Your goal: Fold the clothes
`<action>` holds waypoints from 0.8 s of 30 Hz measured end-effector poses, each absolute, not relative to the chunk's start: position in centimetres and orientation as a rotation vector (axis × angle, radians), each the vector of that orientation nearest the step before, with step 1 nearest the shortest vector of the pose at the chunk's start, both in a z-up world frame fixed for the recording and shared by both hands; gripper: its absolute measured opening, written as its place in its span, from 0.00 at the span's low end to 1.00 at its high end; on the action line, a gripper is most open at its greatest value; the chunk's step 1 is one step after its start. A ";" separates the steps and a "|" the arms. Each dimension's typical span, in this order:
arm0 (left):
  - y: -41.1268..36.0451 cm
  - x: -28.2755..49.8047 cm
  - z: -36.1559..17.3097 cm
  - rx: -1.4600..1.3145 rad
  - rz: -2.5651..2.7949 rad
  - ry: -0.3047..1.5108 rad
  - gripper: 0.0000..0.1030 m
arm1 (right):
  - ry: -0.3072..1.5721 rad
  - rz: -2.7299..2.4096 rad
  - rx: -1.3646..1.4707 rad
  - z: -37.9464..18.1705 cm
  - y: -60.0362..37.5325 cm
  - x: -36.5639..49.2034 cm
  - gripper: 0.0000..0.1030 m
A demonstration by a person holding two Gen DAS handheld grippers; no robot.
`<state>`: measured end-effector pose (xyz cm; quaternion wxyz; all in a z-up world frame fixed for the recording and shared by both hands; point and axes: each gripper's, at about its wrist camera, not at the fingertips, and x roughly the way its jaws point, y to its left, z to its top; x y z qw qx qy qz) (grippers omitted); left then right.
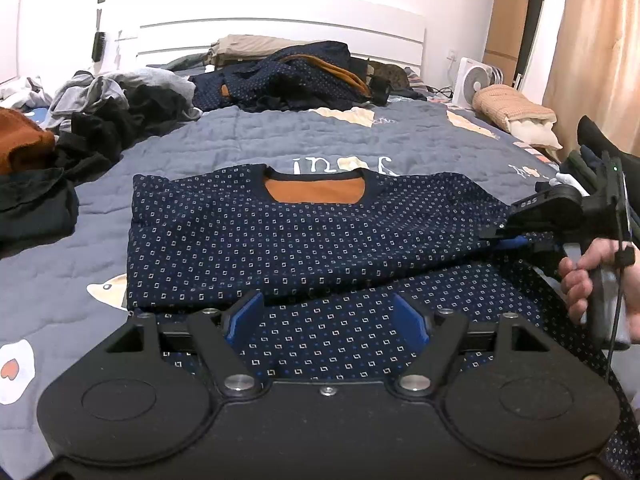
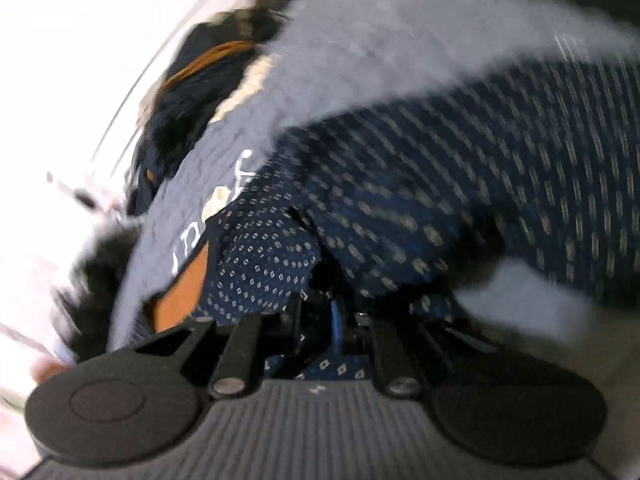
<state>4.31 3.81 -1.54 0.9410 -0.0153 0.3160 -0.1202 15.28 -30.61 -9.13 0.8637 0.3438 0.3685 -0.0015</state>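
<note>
A navy dotted sweater (image 1: 280, 236) is lying flat across the middle of the bed (image 1: 248, 136), its long axis running side to side and its orange-lined neck opening (image 1: 314, 190) pointing toward the headboard (image 1: 280, 36). Its left sleeve side is looking folded in, giving a straight edge on the left. A fold of the same cloth is coming toward the near edge of the bed, under and between the blue fingers (image 1: 244, 316) of the left gripper (image 1: 326, 320), whose jaws are standing wide apart with the fabric lying between them, not pinched.

The right gripper (image 1: 508, 232) is reaching in from the right side of the bed, held by a hand (image 1: 580, 284), and its tip is sitting at the sweater's right end. In the blurred right wrist view the right gripper (image 2: 336, 320) is showing its blue pads drawn together with dotted cloth bunched at them, so it is looking clamped on the sweater (image 2: 440, 200).

A heap of grey and black clothes (image 1: 116, 108) is piled along the far left of the bed, and another dotted navy garment (image 1: 288, 76) is lying crumpled by the headboard. A rolled beige blanket (image 1: 516, 112) is sitting at the far right corner beside a white fan (image 1: 476, 80). Bare quilt is showing to the left of the sweater and between it and the far piles
</note>
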 end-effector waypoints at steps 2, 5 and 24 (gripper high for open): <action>3.8 4.3 -1.5 -0.028 -0.247 0.643 0.69 | 0.785 0.003 0.577 -8.9 -29.3 15.6 0.14; 3.7 4.3 -1.5 -0.024 -0.251 0.645 0.69 | 0.845 -0.017 0.573 -9.6 -29.2 15.6 0.19; 0.9 1.9 -0.7 -0.066 -0.457 0.644 0.70 | 0.753 -0.073 0.376 -3.3 -31.0 8.9 0.46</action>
